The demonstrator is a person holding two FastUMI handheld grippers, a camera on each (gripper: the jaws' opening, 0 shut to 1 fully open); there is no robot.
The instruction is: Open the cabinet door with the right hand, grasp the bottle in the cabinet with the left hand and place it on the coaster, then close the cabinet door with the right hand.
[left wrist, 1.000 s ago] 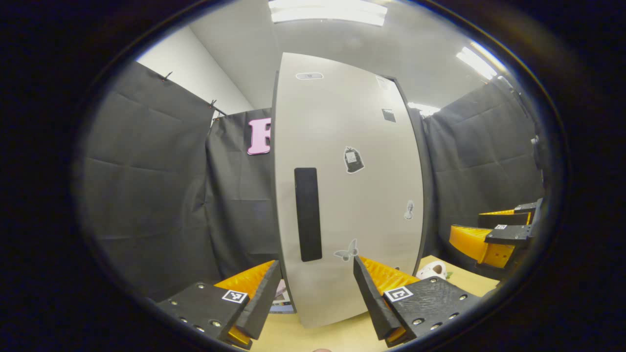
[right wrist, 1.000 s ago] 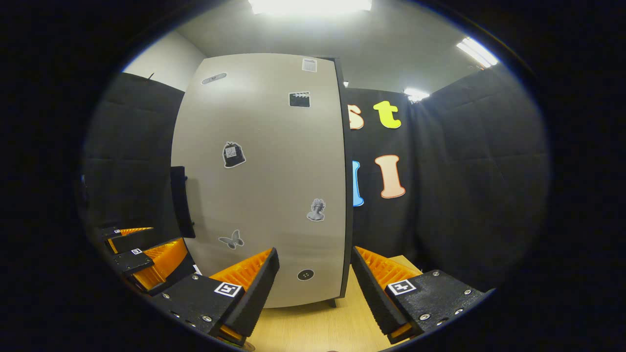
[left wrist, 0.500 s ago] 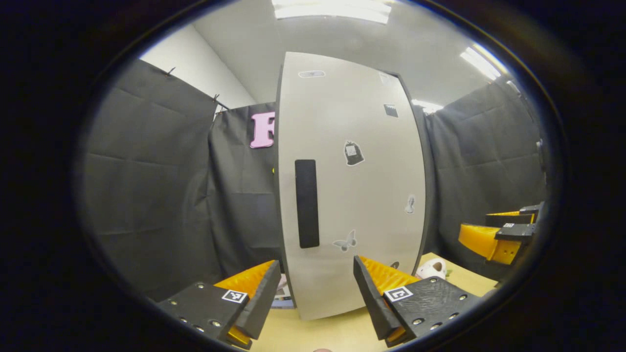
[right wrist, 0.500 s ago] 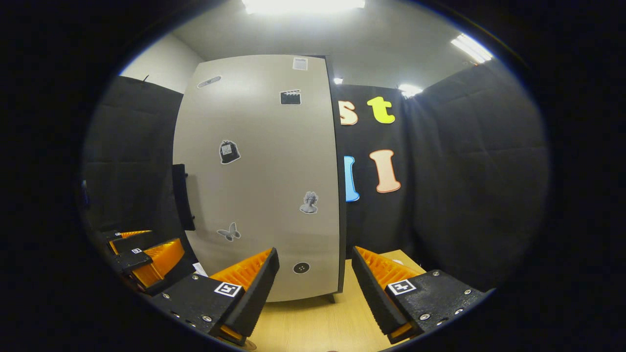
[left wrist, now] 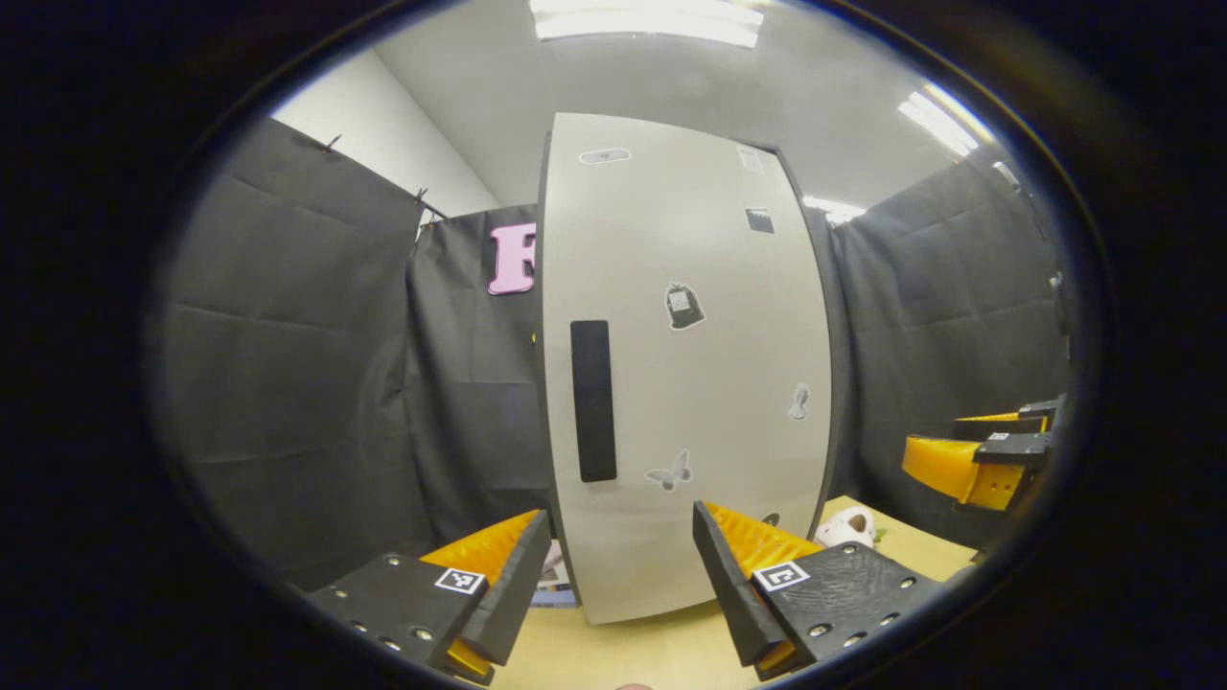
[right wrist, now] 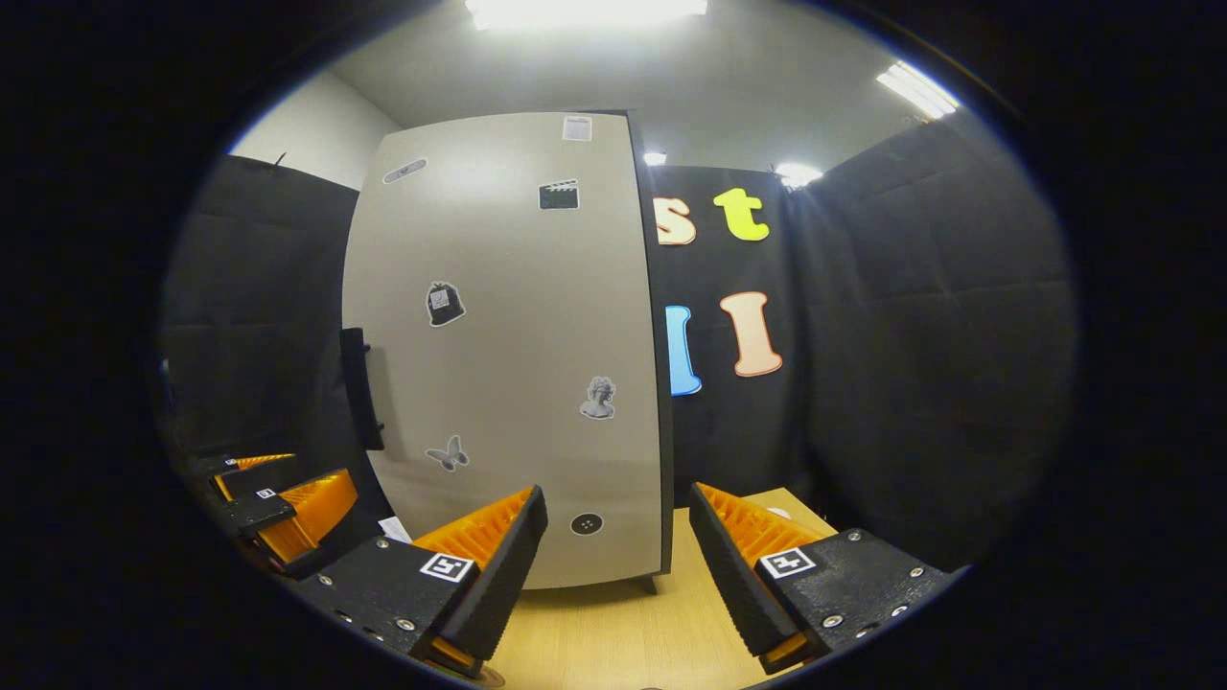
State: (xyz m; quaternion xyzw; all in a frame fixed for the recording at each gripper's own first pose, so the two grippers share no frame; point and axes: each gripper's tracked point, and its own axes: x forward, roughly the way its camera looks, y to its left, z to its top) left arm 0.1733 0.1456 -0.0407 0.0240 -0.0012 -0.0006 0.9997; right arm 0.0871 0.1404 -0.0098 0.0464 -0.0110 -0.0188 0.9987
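both pairs of fingers are spread wide with nothing between them: the left gripper (left wrist: 613, 585) and the right gripper (right wrist: 618, 575) each hang over the wooden table (right wrist: 594, 637) facing the cabinet door (left wrist: 685, 383). over the last 1 second very little has changed; the views have only drifted a little, the door sliding slightly in each, and neither gripper has closed on or touched anything. the right gripper, seen from the left gripper view at the far right (left wrist: 987, 460), sits well apart from the black handle (left wrist: 592, 401), which runs upright near the door's left edge. the door is shut, so the bottle is hidden behind it and its place cannot be told. a small white object (left wrist: 848, 527) lies on the table beside the cabinet; whether it is the coaster is unclear. step 1, opening the door, seems not yet begun.
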